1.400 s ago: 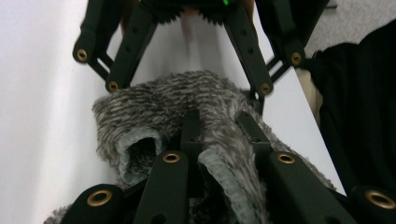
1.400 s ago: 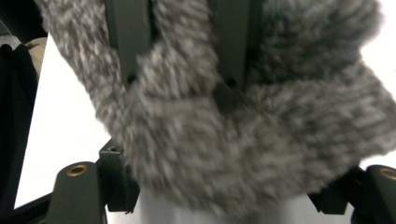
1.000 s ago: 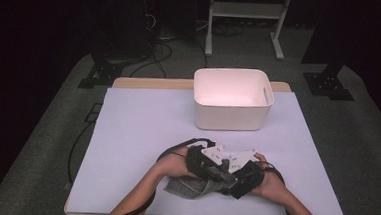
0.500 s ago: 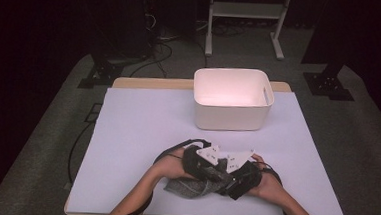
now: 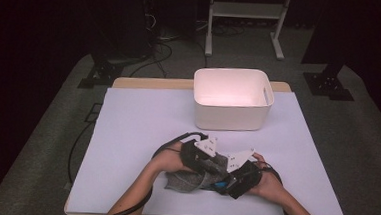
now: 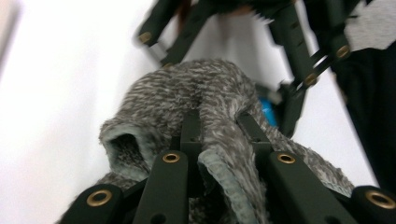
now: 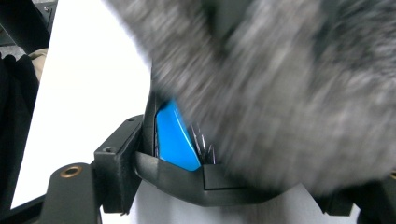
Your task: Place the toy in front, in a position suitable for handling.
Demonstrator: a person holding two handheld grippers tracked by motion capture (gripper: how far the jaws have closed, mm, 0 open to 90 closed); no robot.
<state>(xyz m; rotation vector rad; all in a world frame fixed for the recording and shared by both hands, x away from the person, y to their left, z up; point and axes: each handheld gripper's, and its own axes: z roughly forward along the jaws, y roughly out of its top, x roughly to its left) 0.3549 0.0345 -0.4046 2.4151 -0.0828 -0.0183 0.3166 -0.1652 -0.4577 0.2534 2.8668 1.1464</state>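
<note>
A grey fuzzy cloth lies bunched near the table's front edge, between the person's two hands. My left gripper is shut on a fold of it. In the left gripper view the fabric drapes over and between the close-set jaws of the left gripper. My right gripper meets the cloth from the right with its jaws wide; they have just been closing a little. In the right gripper view the blurred cloth hangs across that gripper, beside its blue pad, which is not pressed on it.
A white plastic bin stands at the back middle of the pale table, its inside bare. Beyond the table are a dark floor, cables and a white stand.
My left gripper has shifted a little with the cloth in it. The right hand has stayed where it was.
</note>
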